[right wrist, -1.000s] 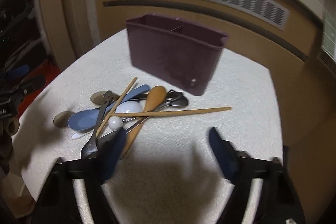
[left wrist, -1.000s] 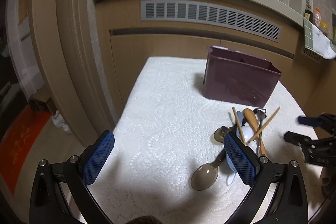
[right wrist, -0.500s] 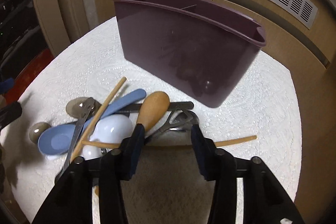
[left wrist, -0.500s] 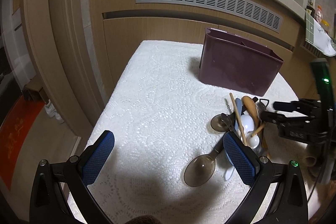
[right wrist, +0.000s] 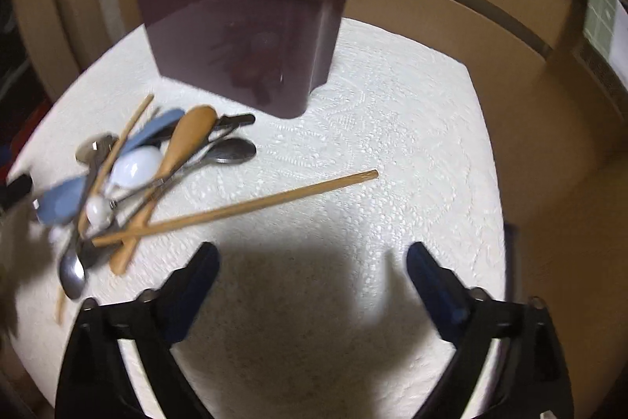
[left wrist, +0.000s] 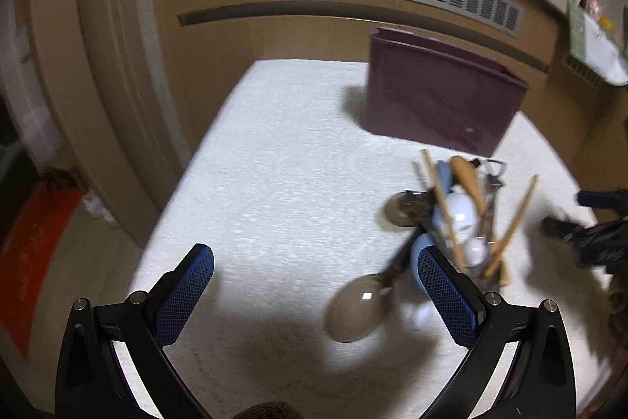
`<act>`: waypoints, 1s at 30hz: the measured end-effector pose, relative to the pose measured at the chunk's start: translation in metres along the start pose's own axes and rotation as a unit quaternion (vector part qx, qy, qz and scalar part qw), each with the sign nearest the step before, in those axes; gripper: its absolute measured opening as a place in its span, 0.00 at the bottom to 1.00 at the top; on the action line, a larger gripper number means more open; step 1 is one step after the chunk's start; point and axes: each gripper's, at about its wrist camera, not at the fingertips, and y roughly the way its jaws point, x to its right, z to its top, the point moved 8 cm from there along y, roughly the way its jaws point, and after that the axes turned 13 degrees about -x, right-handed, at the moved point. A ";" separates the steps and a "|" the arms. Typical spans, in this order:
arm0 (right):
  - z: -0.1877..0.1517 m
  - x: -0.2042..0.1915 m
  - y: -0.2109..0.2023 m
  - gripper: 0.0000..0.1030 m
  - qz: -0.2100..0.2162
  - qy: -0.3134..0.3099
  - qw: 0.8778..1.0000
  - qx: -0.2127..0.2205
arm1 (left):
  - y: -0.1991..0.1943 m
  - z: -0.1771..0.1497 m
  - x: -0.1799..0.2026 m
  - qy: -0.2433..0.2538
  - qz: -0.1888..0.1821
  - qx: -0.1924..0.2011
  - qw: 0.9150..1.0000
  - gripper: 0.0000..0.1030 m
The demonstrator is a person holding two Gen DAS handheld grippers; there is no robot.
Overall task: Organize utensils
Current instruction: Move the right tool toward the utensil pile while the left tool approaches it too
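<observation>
Utensils lie tangled in one heap on the white lace tablecloth, in front of the dark purple caddy: two wooden chopsticks, a wooden spoon, a blue spoon, a white ceramic spoon, several metal pieces. One chopstick juts out toward the right. Whether the divided caddy holds anything cannot be told. The left gripper stands wide with nothing between its pads; the right gripper is opening, also with nothing between.

free: cloth right of pile | blocked: utensil pile, caddy
</observation>
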 end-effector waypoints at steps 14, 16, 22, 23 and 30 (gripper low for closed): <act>0.026 -0.055 0.032 0.68 0.014 -0.024 1.000 -0.009 | 0.005 -0.013 -0.046 -0.055 -0.006 -0.031 0.998 1.00; 0.015 -0.066 0.028 0.68 0.014 -0.066 0.998 0.001 | 0.005 -0.017 -0.041 -0.045 -0.012 -0.032 0.998 1.00; -0.011 -0.053 0.021 0.72 0.026 -0.107 0.994 -0.003 | -0.002 -0.024 -0.005 0.014 -0.048 -0.031 0.998 1.00; -0.014 -0.047 0.020 0.74 0.021 -0.105 0.994 -0.002 | -0.004 -0.025 0.002 0.024 -0.053 -0.029 0.998 1.00; -0.028 0.003 0.013 0.74 -0.015 -0.049 0.999 0.013 | -0.013 -0.021 0.048 0.088 -0.100 -0.001 0.991 0.91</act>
